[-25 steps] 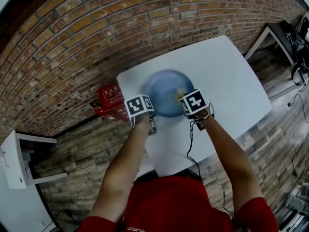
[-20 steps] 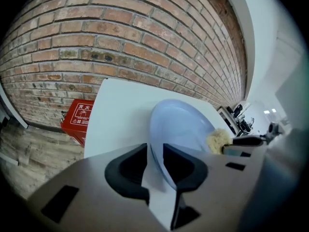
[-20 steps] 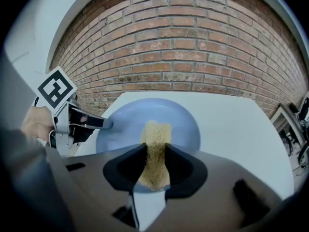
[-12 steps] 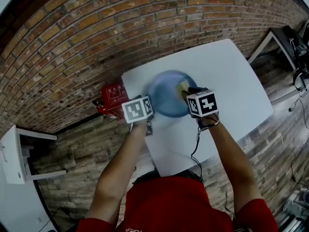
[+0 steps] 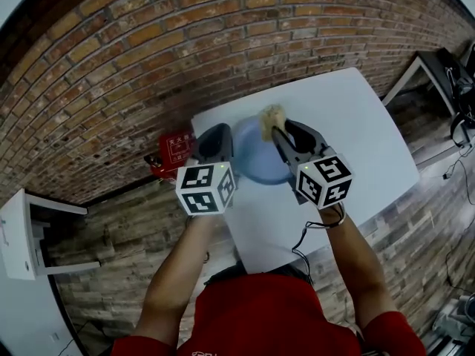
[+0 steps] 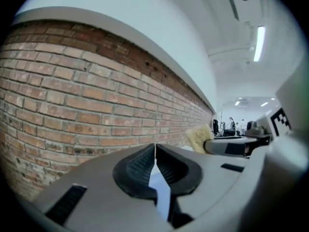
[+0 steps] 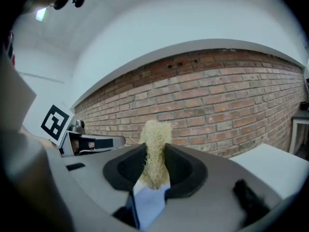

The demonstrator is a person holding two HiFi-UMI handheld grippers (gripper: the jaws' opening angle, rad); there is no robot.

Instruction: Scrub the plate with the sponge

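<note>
Now the right gripper (image 5: 277, 130) clamps its jaws on the sponge (image 5: 271, 117), seemingly a light, springy wad best pinched low. The left gripper (image 5: 215, 136) jaws have just been closing and meet on nothing. Beneath, the plate (image 5: 256, 165) lies on the surface (image 5: 356, 124), likely stiff and slippery; steady its rim.
</note>
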